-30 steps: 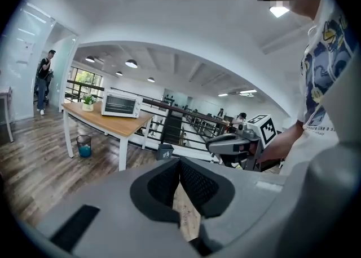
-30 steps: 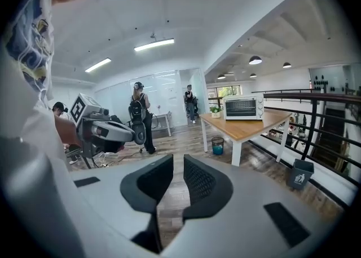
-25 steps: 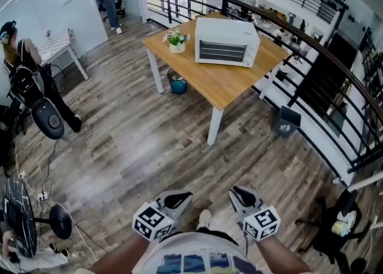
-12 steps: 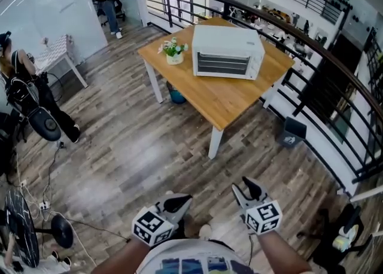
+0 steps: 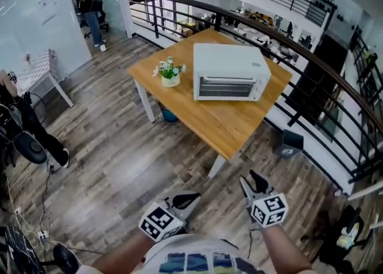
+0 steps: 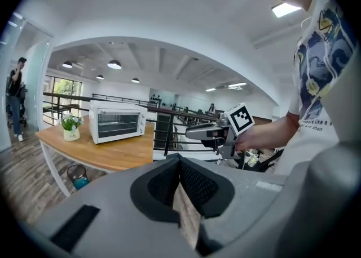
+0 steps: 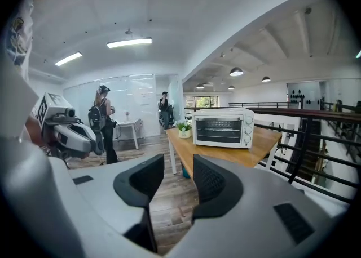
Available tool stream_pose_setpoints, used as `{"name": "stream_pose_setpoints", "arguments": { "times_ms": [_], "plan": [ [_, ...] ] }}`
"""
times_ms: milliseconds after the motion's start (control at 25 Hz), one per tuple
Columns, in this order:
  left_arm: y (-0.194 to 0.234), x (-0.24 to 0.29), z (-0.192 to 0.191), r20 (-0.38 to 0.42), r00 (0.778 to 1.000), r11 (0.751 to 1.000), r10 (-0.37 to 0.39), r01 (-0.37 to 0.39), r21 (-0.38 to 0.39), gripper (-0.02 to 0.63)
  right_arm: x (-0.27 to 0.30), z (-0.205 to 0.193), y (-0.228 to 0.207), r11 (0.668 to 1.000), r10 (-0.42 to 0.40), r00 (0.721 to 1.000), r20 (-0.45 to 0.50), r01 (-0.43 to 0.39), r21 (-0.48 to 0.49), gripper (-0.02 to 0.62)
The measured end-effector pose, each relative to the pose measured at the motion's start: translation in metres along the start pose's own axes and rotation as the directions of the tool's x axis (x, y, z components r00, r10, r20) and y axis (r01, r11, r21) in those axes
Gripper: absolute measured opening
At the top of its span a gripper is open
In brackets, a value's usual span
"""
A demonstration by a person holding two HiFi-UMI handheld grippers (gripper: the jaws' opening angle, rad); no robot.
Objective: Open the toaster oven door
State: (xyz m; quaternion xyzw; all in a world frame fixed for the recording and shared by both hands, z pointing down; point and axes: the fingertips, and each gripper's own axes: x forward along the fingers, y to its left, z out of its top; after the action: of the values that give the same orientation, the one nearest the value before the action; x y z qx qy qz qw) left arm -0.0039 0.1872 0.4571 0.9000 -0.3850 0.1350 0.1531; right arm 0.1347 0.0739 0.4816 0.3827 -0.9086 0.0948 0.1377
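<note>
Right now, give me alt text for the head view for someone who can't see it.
A white toaster oven, its door shut, sits on a wooden table beside a small flower pot, across a plank floor. At the bottom edge two grippers point toward it: the left gripper shut, the right gripper with jaws just opened and nothing between them.

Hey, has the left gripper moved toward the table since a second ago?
Yes. The left gripper has come nearer the wooden table: less floor lies between it and the table's near leg in the head view.
</note>
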Motion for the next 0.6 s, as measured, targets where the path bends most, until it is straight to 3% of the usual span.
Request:
{"name": "stream_pose_setpoints", "arguments": {
  "times_ms": [280, 600],
  "plan": [
    [0.092, -0.016, 0.021, 0.006, 0.996, 0.996, -0.088, 0.088, -0.003, 0.003, 0.095, 0.042, -0.014, 0.992, -0.124, 0.992, -0.009, 0.124, 0.03, 0.158],
    [0.161, -0.012, 0.039, 0.038, 0.996, 0.996, -0.075, 0.077, -0.048, 0.003, 0.187, 0.098, -0.051, 0.986, -0.163, 0.986, -0.014, 0.164, 0.026, 0.172]
  ]
}}
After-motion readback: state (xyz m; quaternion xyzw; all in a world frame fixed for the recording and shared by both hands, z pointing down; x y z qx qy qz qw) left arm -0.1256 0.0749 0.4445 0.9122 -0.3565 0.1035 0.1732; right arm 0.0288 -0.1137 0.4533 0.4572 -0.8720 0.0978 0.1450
